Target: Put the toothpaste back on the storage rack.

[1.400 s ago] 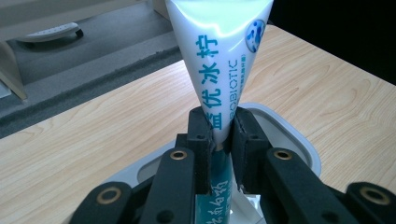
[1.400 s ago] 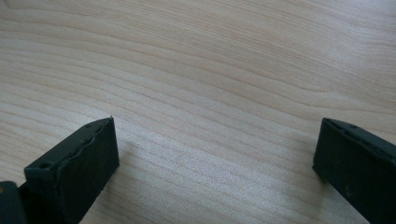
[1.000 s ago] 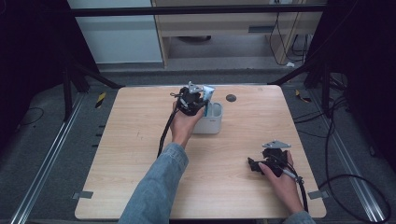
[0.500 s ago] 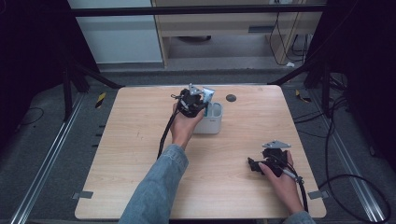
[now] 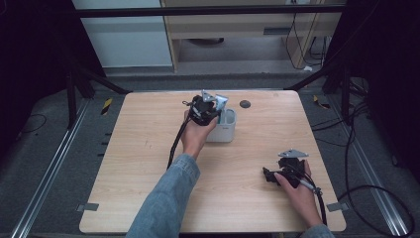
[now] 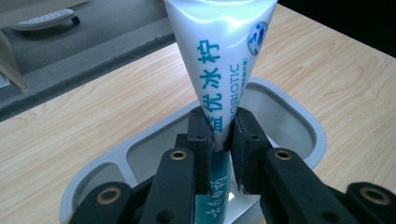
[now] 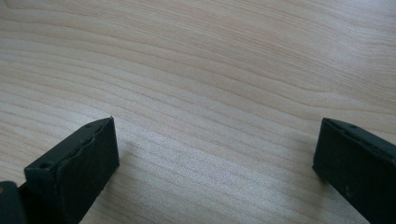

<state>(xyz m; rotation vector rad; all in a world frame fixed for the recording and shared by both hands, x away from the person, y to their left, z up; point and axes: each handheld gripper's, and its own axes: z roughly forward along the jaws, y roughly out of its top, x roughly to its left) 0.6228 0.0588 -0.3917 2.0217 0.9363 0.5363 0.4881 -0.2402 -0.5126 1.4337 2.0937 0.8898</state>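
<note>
A: Where is the toothpaste tube?

B: Upright over the white holder, near the table's 12 o'clock edge, cap end down inside. The left tongs are clamped on its narrow lower part.

A: How will it handle?

B: Light, soft, glossy, so probably slippery. Grip low on the firmer part near the cap, gently.

A: The right tongs?

B: Released, holding nothing, resting at 4 o'clock.

Dim, dark-edged high view – soft light from above, glare on the tube, sharp close views
</note>
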